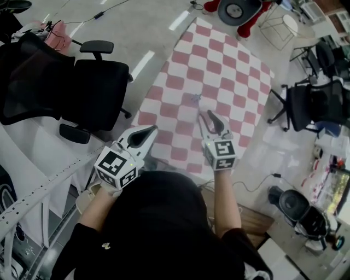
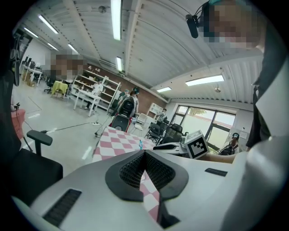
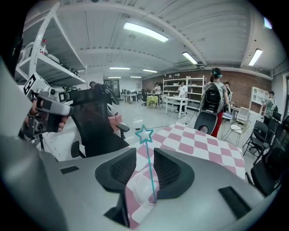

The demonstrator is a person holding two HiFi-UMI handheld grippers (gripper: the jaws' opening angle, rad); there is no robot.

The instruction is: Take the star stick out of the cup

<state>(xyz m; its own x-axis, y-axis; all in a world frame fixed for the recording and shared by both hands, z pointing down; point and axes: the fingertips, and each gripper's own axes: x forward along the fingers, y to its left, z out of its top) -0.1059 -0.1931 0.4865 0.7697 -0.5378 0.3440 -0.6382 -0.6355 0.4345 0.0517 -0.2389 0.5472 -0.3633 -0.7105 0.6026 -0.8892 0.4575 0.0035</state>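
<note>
A teal stick topped with a star (image 3: 145, 134) stands tilted in a clear plastic cup (image 3: 141, 193) on the pink-and-white checked table (image 1: 219, 60). In the head view the star stick (image 1: 196, 99) is a small mark mid-table, just beyond my right gripper (image 1: 208, 117). In the right gripper view my right gripper (image 3: 145, 154) is open, and the stick's shaft runs up through the gap without the pads pressing on it. My left gripper (image 1: 145, 135) hangs over the table's left edge, shut and empty. The left gripper view shows its tips (image 2: 144, 152) meeting, with the star stick (image 2: 140, 144) far ahead.
Black office chairs (image 1: 93, 87) stand on the floor left of the table, and more chairs (image 1: 314, 104) on the right. A red-and-black machine (image 1: 238, 11) sits past the far corner. A white shelf frame (image 1: 33, 202) is at my lower left.
</note>
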